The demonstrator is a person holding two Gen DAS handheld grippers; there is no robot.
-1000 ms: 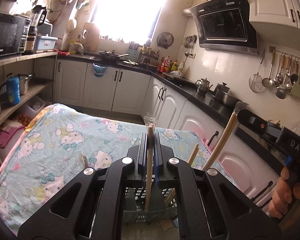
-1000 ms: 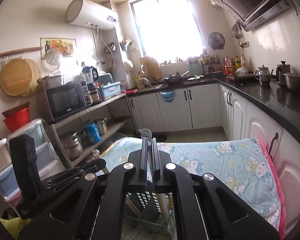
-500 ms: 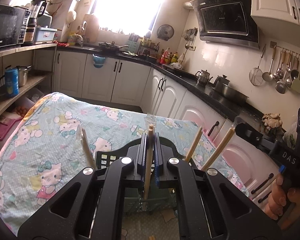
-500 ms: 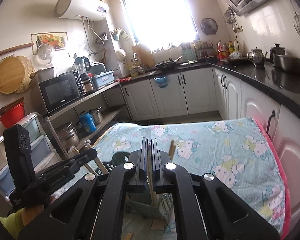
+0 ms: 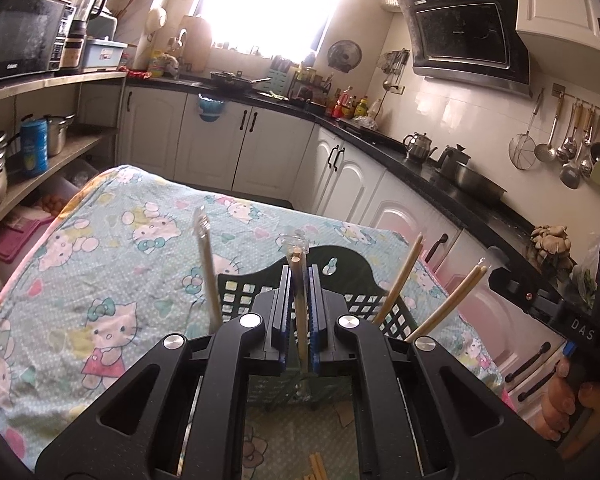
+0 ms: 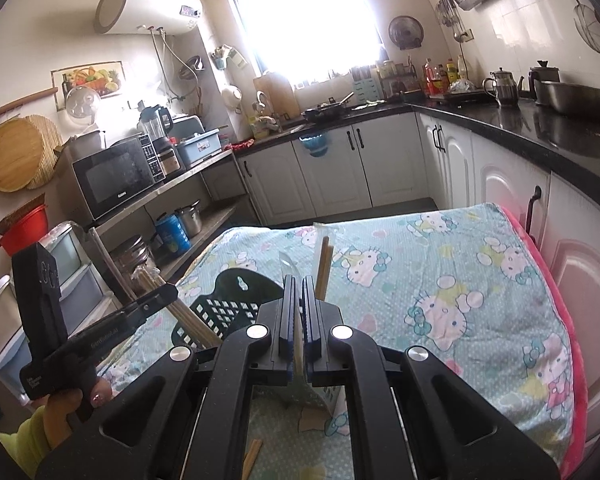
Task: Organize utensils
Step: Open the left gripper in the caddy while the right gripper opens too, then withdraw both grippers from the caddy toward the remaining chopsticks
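A dark green slotted utensil basket (image 5: pixel 332 276) (image 6: pixel 236 308) stands on the cloth-covered table just ahead of both grippers. My left gripper (image 5: pixel 300 272) (image 6: pixel 168 292) grips a plastic-wrapped chopstick pair (image 5: pixel 300 320) that stands upright with its lower end in the basket; its jaws are just starting to open. My right gripper (image 6: pixel 297 280) (image 5: pixel 496 268) is shut on another wrapped chopstick pair (image 6: pixel 298 354) (image 5: pixel 448 308), also reaching down into the basket. More chopsticks (image 5: pixel 400 280) and a wrapped pair (image 5: pixel 208 272) lean in the basket.
The table wears a cartoon-cat cloth (image 5: pixel 100 280). Loose chopsticks (image 6: pixel 252 456) lie on it close to me. White cabinets (image 6: pixel 572 264) under a black counter run along the right. A shelf with a microwave (image 6: pixel 116 176) and pots is on the left.
Both grippers have sunk toward the table with their chopsticks, whose lower ends now sit deeper in the basket. More of the basket's back panel shows in both views.
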